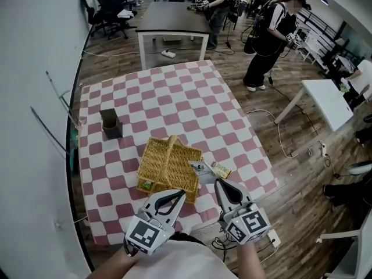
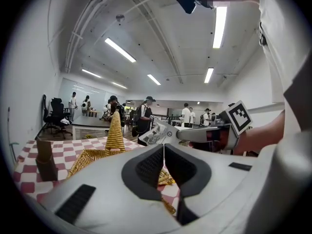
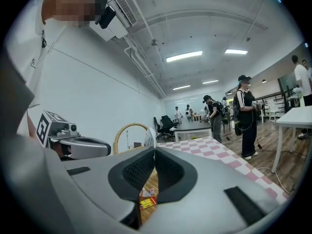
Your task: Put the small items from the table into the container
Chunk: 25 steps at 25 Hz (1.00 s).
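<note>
Head view shows the task partly done, by my reading. The wicker basket (image 1: 152, 156) stands on the checkered worktop (image 1: 174, 97) close to its near edge. The only thing I can make out inside it is a small green item (image 1: 147, 185) tucked in its near left corner; the rest of the visible basket floor looks bare. The right hand-held gripper (image 1: 219, 182) has its jaws closed flat on a thin silvery packet (image 1: 200, 168), which it holds up just beside the basket's right rim and not yet over the opening. The right gripper view confirms this: the packet's edge (image 3: 149, 136) stands out past the pressed-together tips, with wicker behind. A yellowish packet (image 1: 221, 170) shows just to the right of the basket; it seems to lie on the worktop, though I cannot tell whether it touches the held one. The left hand-held gripper (image 1: 181, 194) sits at the basket's near edge, jaws closed together with nothing between them, as the left gripper view shows. A dark box (image 1: 111, 124) stands well apart toward the worktop's left edge; what it holds cannot be seen. I judge that what remains is to drop the held packet in, then fetch the yellowish one.
</note>
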Motion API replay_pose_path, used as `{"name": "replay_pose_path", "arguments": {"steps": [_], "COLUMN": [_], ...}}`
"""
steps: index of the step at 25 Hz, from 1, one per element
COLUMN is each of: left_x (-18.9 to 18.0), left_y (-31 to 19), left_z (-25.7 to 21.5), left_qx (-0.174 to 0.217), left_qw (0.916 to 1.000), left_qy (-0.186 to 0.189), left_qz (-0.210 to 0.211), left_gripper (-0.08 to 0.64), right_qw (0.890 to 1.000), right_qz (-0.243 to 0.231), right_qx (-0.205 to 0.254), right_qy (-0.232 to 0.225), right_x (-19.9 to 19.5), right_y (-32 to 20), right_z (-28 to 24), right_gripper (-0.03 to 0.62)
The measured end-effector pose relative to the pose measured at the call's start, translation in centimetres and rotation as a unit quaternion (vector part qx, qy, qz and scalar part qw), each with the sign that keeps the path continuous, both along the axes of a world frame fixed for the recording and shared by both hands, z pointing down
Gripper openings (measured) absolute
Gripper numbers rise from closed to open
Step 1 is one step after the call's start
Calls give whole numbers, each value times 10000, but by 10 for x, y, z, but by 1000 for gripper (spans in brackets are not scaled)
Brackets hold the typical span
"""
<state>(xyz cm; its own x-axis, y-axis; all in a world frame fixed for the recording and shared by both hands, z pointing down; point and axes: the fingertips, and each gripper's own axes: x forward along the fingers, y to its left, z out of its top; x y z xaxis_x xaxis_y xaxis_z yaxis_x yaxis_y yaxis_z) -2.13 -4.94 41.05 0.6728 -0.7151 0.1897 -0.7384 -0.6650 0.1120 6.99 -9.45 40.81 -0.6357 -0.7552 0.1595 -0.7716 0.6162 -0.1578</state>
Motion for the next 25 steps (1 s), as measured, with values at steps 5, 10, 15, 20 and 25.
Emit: {"name": "replay_pose_path", "arguments": {"steps": [5, 10, 15, 20, 25], "left_x": [-12, -25, -38, -45, -58], "left_y": [0, -1, -3, -4, -6], "left_z": [-3, -2, -2, -1, -1], "left_qx": [-93, -93, -129, -113, -41], "left_qw": [9998, 9995, 9990, 9987, 9978], "left_qy": [51, 40, 50, 44, 20], "left_qz": [-141, -286, -434, -497, -660], "left_gripper": [6, 6, 6, 6, 6], "right_qw": [9998, 9994, 9988, 9975, 9946], "right_qz": [-195, -342, -458, -584, -763], "right_qx": [-22, -63, -144, -357, -547], "right_qy": [-50, -26, 34, 166, 434], "right_x": [-22, -38, -50, -62, -76], "right_y": [-1, -6, -15, -22, -30], "right_z": [-2, 2, 8, 21, 30], "right_gripper": [5, 5, 5, 5, 5]}}
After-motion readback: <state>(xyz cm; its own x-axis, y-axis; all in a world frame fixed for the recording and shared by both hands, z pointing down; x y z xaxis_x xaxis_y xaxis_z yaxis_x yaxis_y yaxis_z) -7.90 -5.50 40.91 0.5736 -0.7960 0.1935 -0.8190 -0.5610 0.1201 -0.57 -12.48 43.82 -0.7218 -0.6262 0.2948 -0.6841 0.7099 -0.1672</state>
